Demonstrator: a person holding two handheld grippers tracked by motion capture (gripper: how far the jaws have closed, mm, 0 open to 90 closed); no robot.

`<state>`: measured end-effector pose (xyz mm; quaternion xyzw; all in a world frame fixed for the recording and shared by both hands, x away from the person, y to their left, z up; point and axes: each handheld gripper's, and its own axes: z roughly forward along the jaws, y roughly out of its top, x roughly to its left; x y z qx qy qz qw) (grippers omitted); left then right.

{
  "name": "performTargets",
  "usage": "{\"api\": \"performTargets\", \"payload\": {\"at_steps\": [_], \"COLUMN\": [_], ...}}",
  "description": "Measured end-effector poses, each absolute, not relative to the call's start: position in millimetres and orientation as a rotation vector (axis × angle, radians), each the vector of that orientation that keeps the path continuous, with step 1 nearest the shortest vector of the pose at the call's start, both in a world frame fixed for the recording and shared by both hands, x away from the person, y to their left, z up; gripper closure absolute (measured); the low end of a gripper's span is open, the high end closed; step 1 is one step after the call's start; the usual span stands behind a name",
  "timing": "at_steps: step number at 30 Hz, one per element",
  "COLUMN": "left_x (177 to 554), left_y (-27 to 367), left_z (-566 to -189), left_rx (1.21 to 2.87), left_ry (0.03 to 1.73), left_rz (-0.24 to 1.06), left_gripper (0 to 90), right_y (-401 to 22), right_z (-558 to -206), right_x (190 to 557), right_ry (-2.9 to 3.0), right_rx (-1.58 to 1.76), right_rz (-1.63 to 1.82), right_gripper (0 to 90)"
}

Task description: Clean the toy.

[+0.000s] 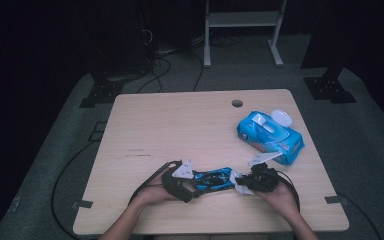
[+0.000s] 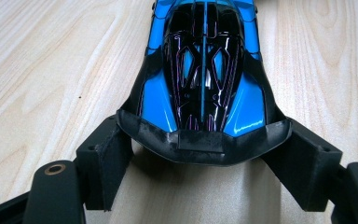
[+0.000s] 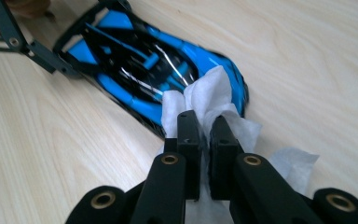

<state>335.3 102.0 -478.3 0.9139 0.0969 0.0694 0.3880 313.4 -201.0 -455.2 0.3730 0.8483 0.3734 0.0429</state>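
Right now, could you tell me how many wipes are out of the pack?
1: a white wipe pinched in the right gripper, pressed on the toy car's end. More are likely hidden inside the blue pack at the table's right.

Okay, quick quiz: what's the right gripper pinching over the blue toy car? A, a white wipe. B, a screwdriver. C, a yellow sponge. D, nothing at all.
A: in the right gripper view the right gripper is shut on a white wipe that lies against one end of the blue and black toy car.
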Motion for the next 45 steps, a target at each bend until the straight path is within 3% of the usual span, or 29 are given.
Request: {"api": "performTargets", "payload": {"at_steps": [18, 27, 35, 45], "left_x": [335, 336, 336, 338], "left_y": [102, 101, 100, 101], "left_z": [-479, -479, -479, -476], "left_rx": [2.319, 2.319, 2.315, 2.324], "left_ry": [0.254, 0.248, 0.252, 0.256], "left_rz": [0.170, 0.168, 0.165, 0.167], "left_gripper": [25.0, 25.0, 25.0, 21.4], "right_y": [-181, -202, -189, -185], "right_z": [-452, -455, -439, -451], "right_x": [351, 330, 323, 320], "right_ry": [2.557, 2.591, 2.615, 2.652], "right_rx": [1.178, 1.192, 1.119, 1.134], "right_rz": [1.150, 1.104, 1.280, 1.268], "right_gripper": [85.2, 85.2, 85.2, 85.2]}}
